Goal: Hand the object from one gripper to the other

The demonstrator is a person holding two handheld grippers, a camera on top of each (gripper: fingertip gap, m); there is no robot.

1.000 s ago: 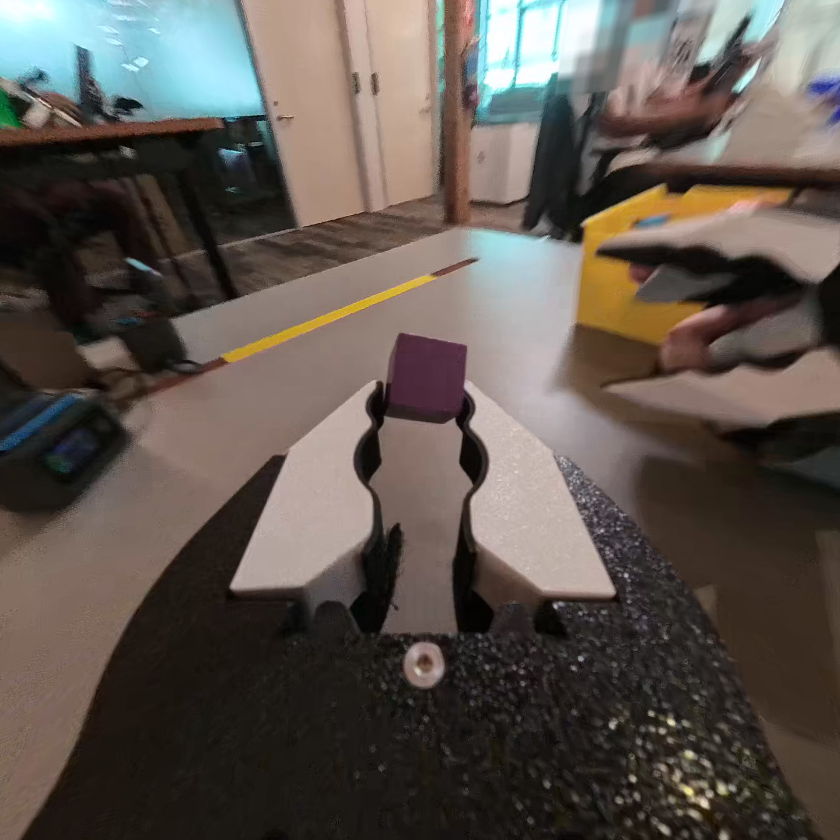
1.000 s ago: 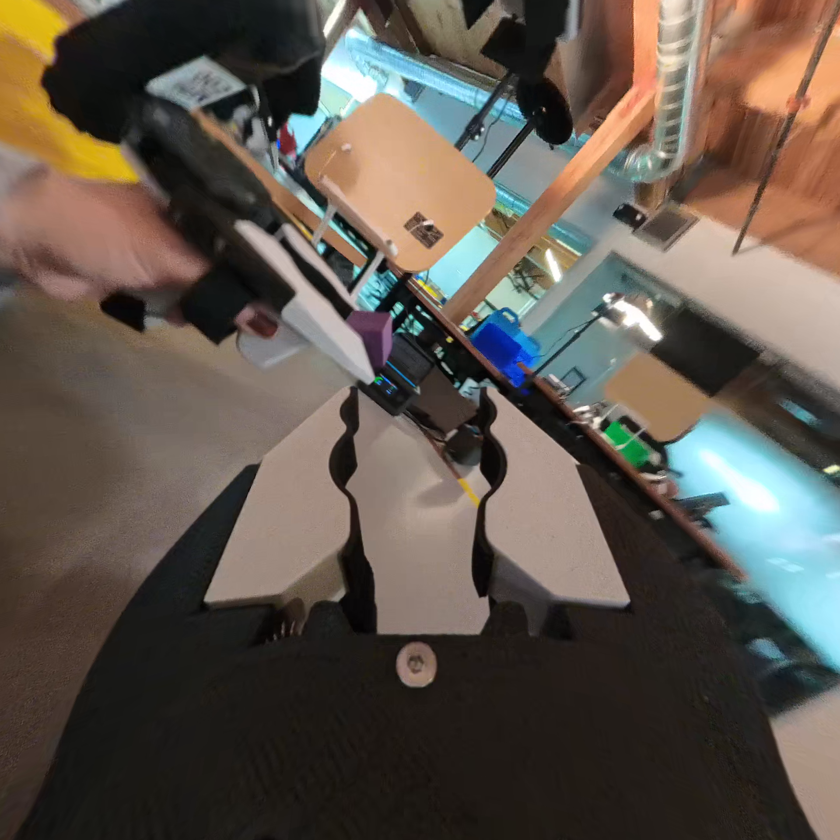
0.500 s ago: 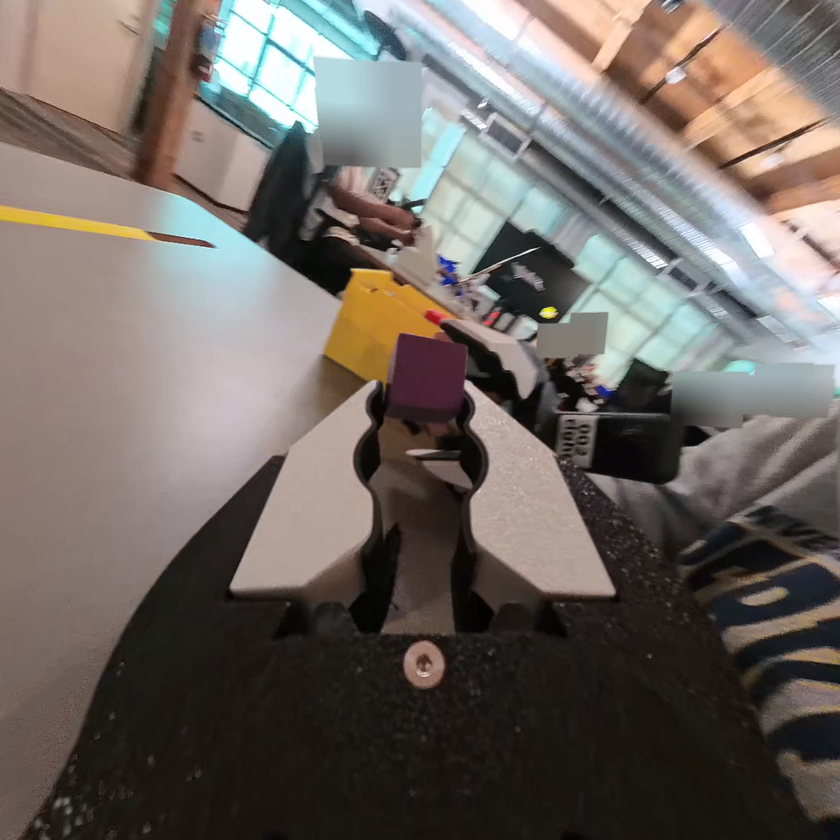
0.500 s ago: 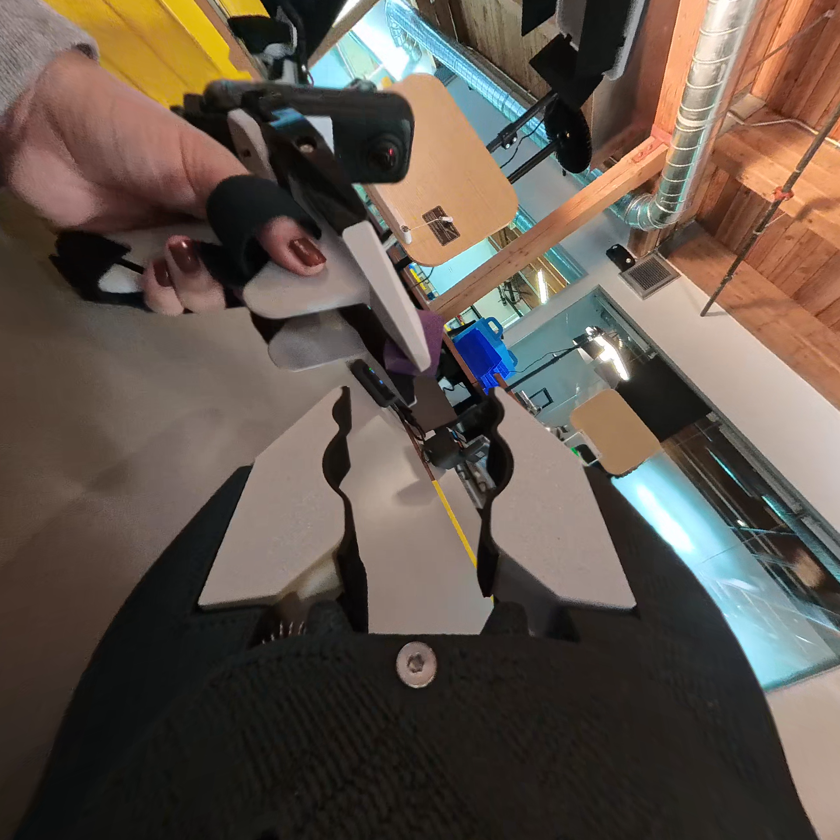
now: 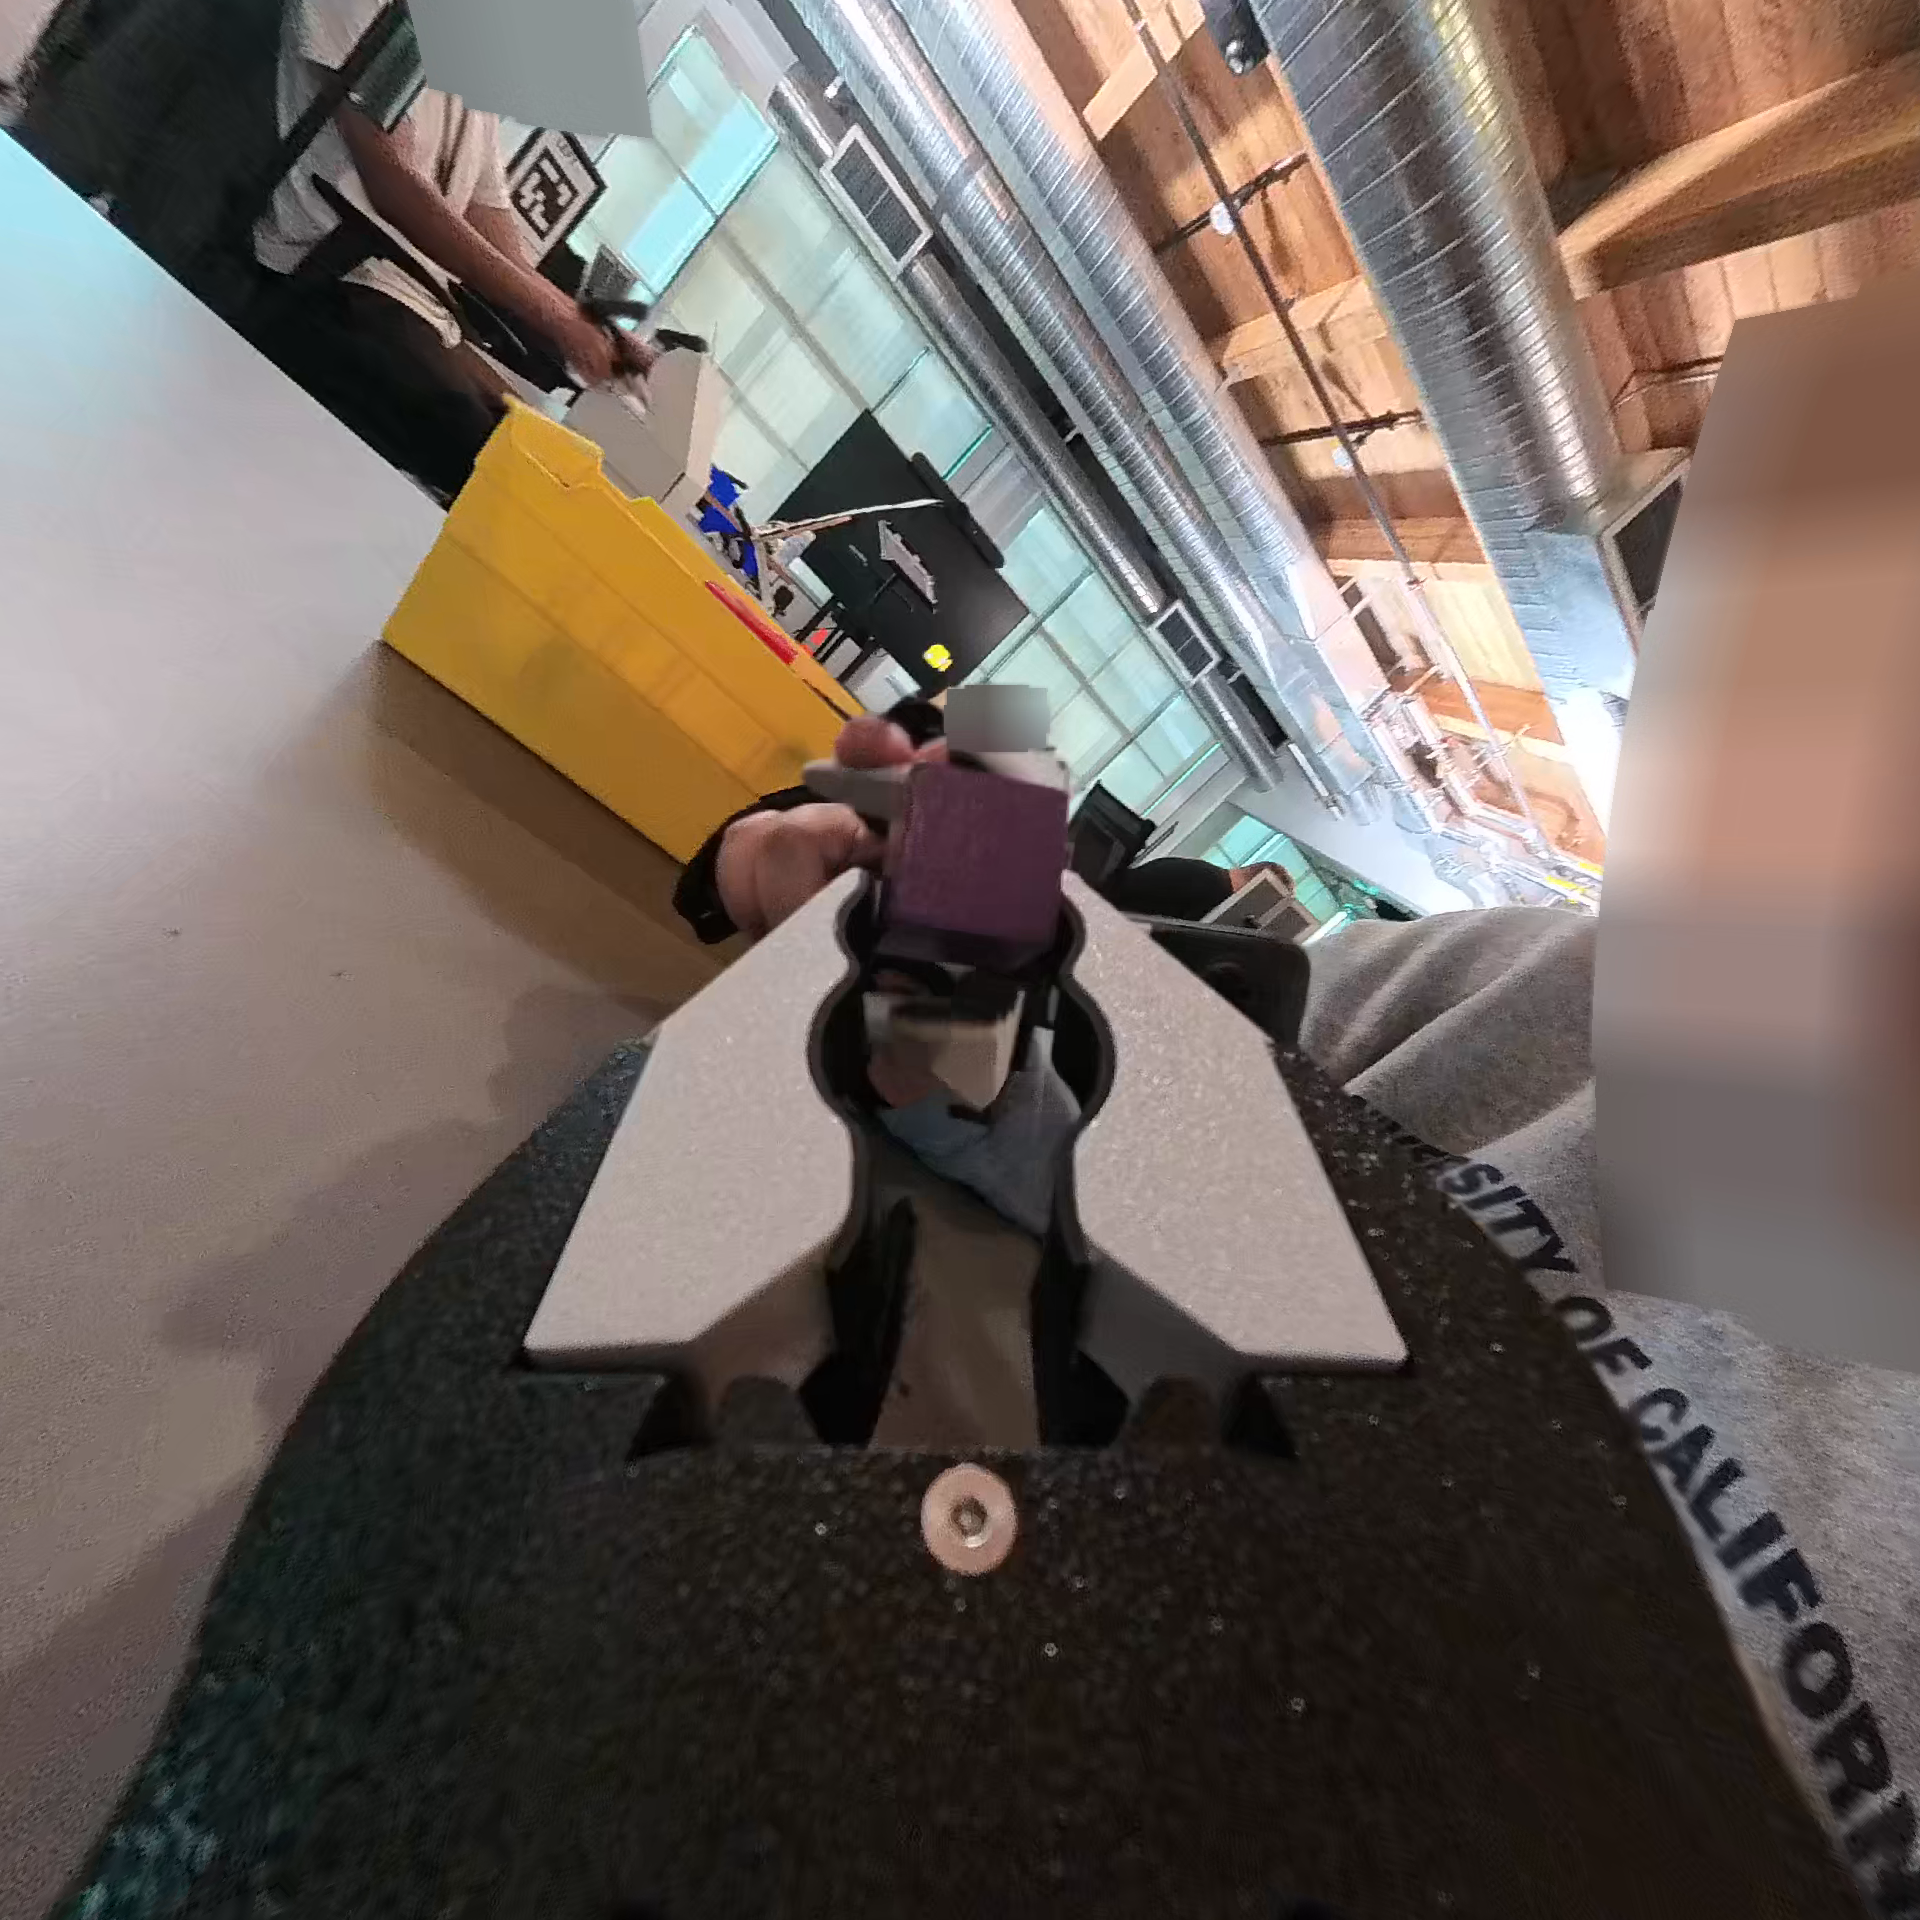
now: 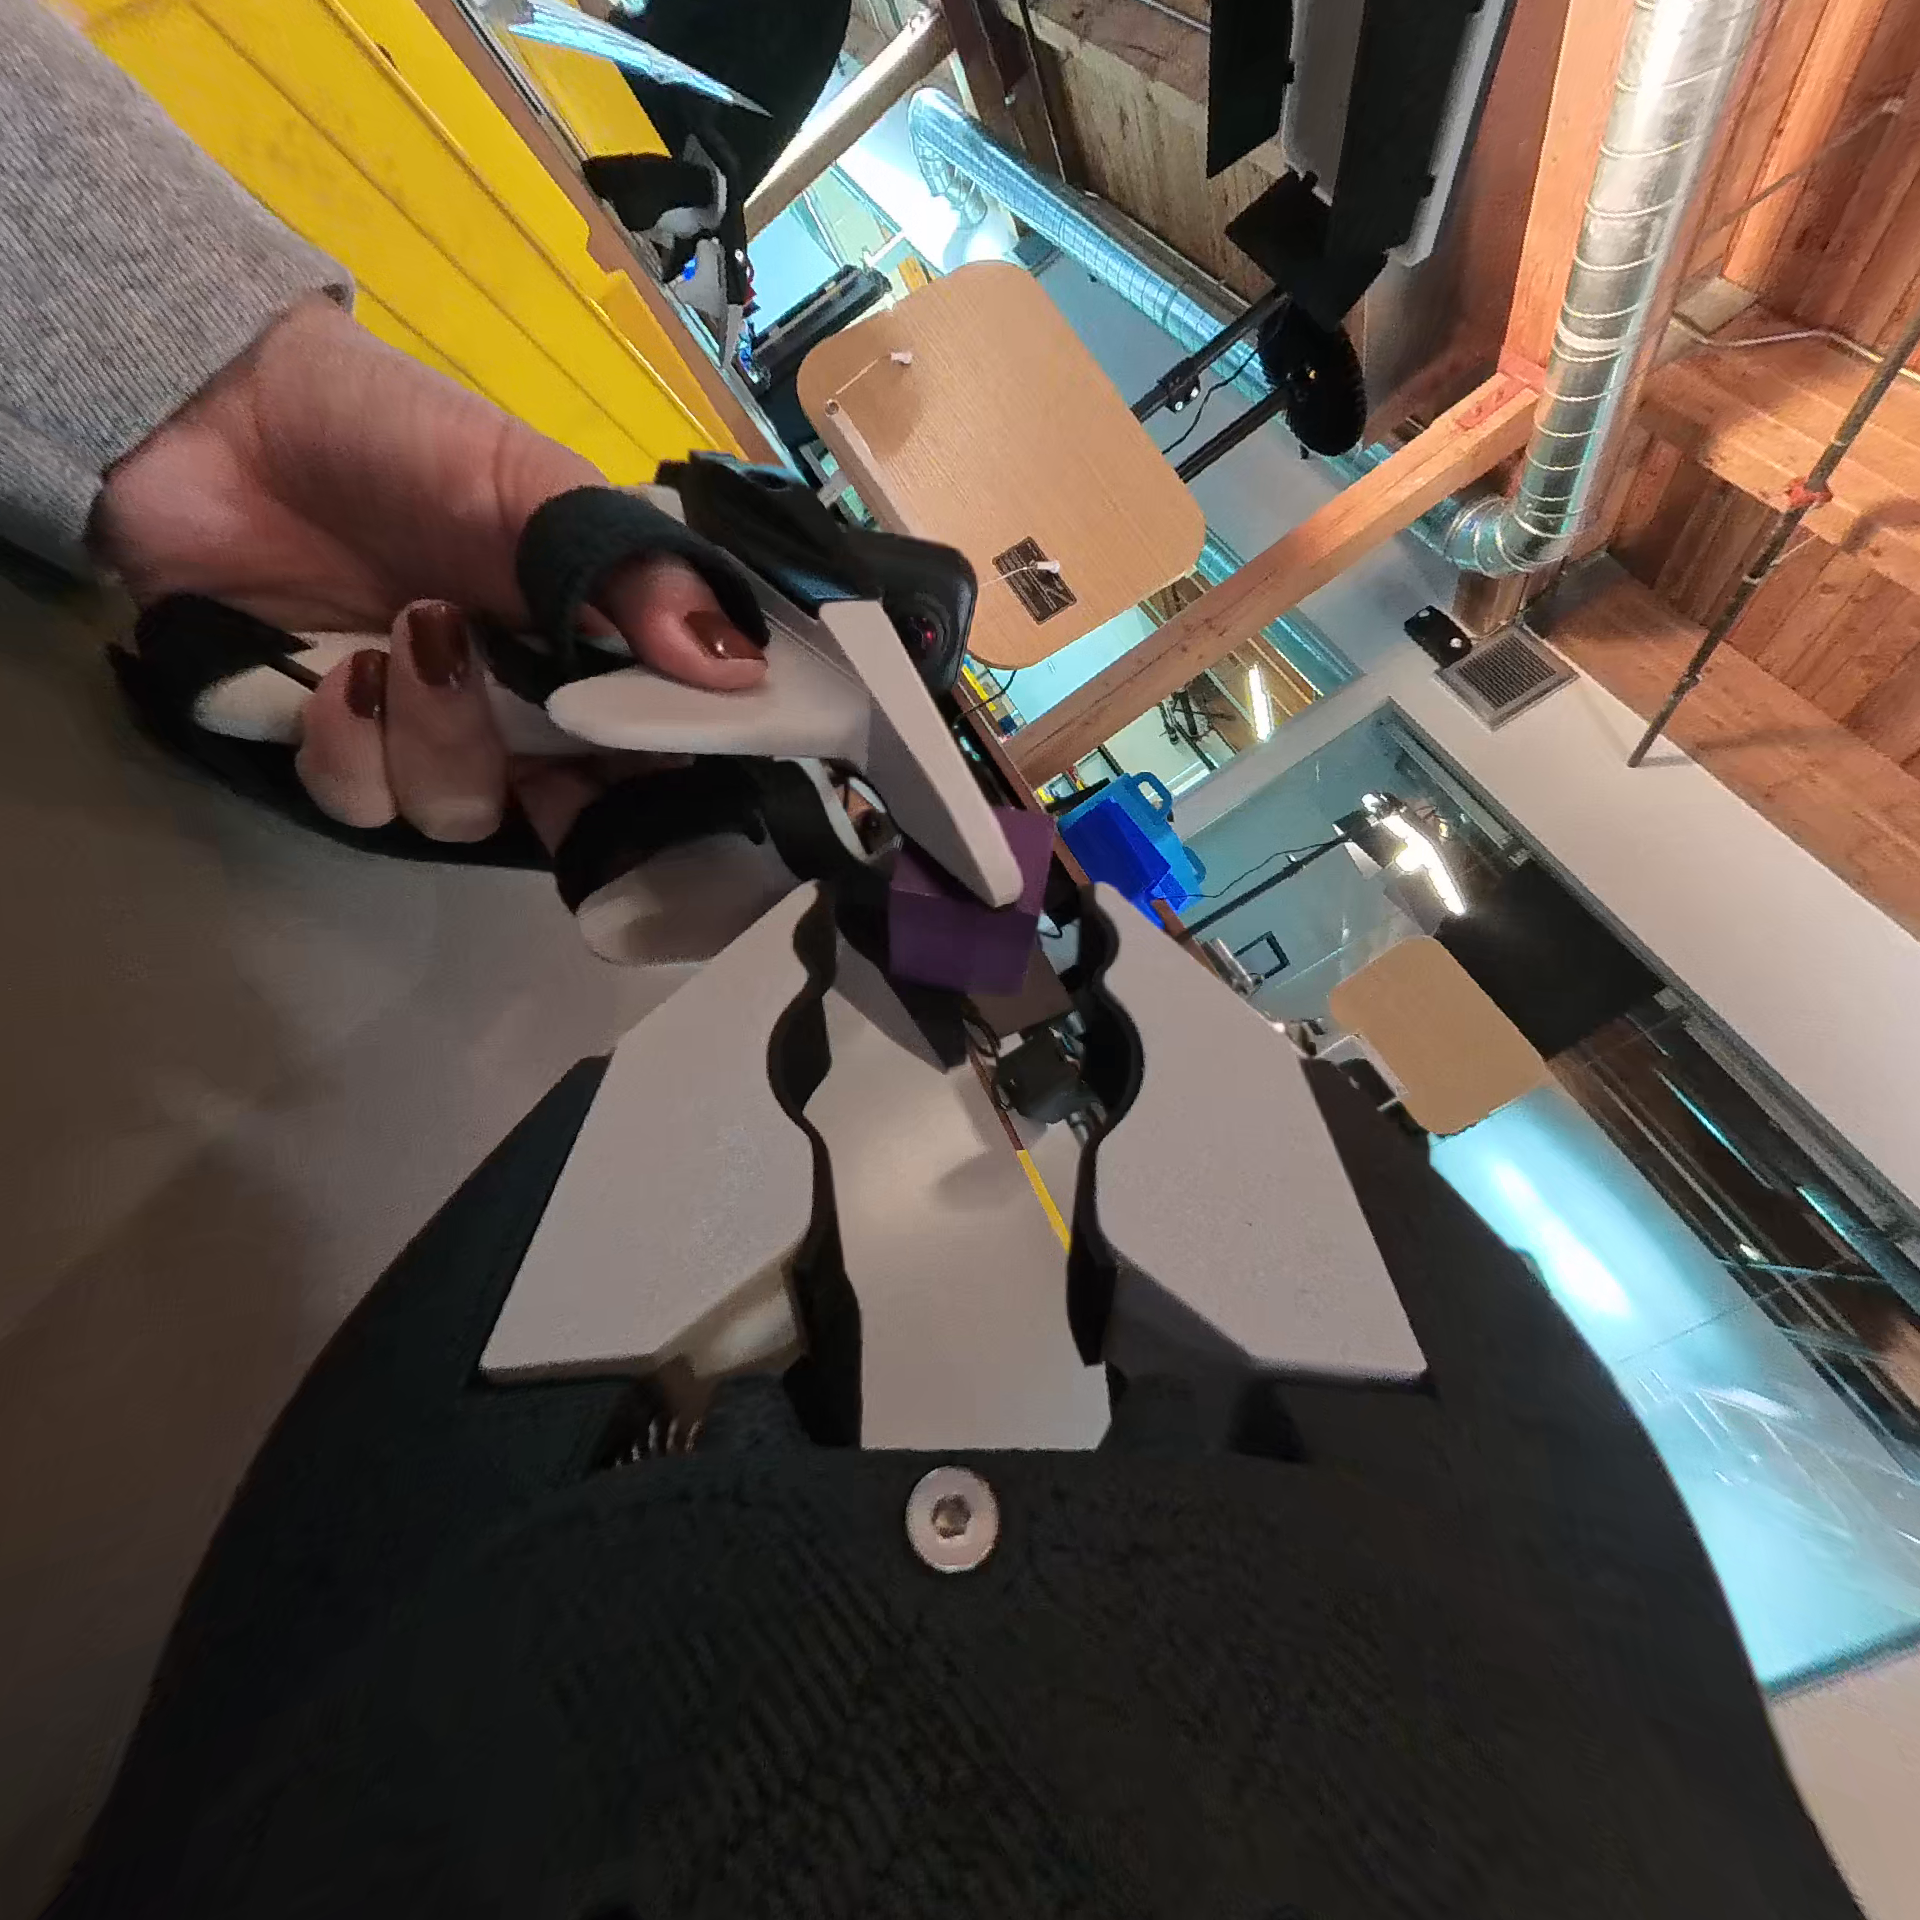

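Observation:
A purple cube (image 5: 977,862) is clamped between the fingertips of my left gripper (image 5: 961,920), held up in the air above the table. My right gripper (image 6: 961,909) is open, and the cube (image 6: 951,951) sits between its two fingertips with a gap on each side. In the right wrist view the left gripper's upper finger (image 6: 914,748) lies over the cube, and a hand (image 6: 395,561) holds that gripper. In the left wrist view the right gripper's fingers (image 5: 847,784) show just behind the cube, one above and one below it.
A yellow bin (image 5: 582,644) stands on the grey table (image 5: 208,831) behind the grippers; it also shows in the right wrist view (image 6: 416,208). A person stands at the table's far side (image 5: 364,208). A grey sleeve (image 5: 1455,1018) is at the right. The grippers are tip to tip, or close to it.
Both grippers have tilted upward and come together. The cube, still held by the left gripper, has gone from well ahead of the right gripper to between its open fingertips.

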